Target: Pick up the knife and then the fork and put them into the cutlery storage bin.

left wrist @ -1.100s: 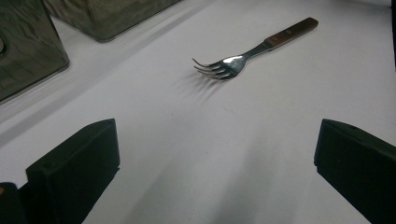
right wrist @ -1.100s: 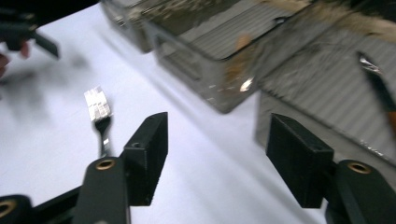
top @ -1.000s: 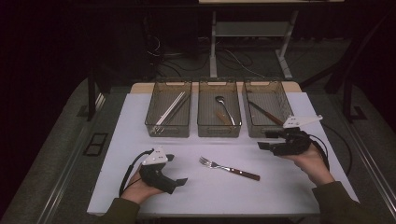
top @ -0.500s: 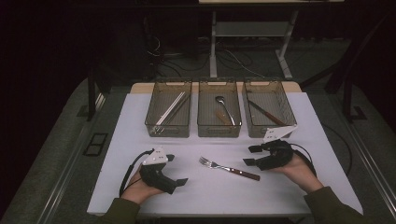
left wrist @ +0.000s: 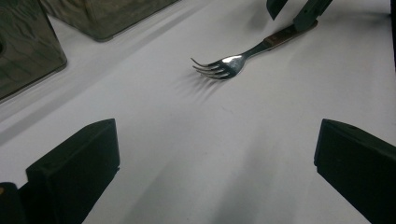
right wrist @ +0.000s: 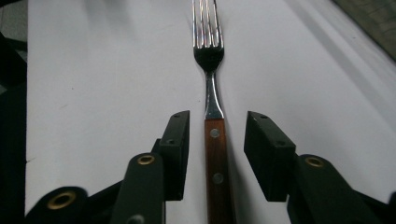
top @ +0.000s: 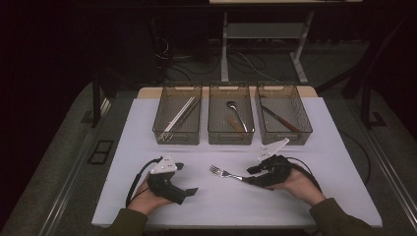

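Right gripper [top: 252, 176] is lying low over the fork [top: 226, 173] handle, jaws straddling it with gaps both sides, just been closing. Left gripper [top: 186, 178] is resting left of the fork, jaws spread wide, nothing between.

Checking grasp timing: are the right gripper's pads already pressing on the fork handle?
No: the fork handle lies between the right gripper jaws with gaps both sides.

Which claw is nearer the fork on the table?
Right. The right claw straddles the fork handle, jaws just closing, not yet touching. The left claw rests apart, to the fork's left.
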Demonstrator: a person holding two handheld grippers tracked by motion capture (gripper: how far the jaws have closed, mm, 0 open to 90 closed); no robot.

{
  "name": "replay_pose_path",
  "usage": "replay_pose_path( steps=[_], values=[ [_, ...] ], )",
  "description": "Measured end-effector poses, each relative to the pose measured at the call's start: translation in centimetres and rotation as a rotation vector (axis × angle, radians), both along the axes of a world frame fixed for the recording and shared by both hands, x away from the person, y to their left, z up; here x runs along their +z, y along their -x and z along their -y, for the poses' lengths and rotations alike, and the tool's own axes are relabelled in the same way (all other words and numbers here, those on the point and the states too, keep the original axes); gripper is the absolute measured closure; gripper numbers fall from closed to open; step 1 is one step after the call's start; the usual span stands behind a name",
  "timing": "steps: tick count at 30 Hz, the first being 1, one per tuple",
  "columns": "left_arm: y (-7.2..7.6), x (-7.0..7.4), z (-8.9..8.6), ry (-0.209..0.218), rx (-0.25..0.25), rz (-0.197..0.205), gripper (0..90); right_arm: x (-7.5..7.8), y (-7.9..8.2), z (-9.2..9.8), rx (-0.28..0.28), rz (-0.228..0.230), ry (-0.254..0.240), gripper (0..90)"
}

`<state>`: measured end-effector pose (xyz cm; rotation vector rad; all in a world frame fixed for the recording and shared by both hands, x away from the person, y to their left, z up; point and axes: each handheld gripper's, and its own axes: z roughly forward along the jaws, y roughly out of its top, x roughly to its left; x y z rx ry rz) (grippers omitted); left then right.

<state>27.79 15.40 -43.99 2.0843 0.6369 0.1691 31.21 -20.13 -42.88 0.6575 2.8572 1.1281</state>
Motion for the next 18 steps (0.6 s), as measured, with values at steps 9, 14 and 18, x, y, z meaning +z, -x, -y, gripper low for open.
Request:
replay_pose_path(
  steps=[9,14,18],
  values=[
    [0.0,0.0,0.0,0.001,0.002,-0.002,0.0,-0.5,-0.4,-1.2,0.039,-0.002,0.055,72.2],
    [0.0,0.0,0.0,0.001,0.003,-0.002,0.0,-0.5,-0.7,-1.8,0.057,0.001,0.107,74.9],
    [0.0,0.0,0.0,0.001,0.002,-0.002,0.0,-0.4,-0.9,-2.6,0.092,0.005,0.185,75.6]
  ],
)
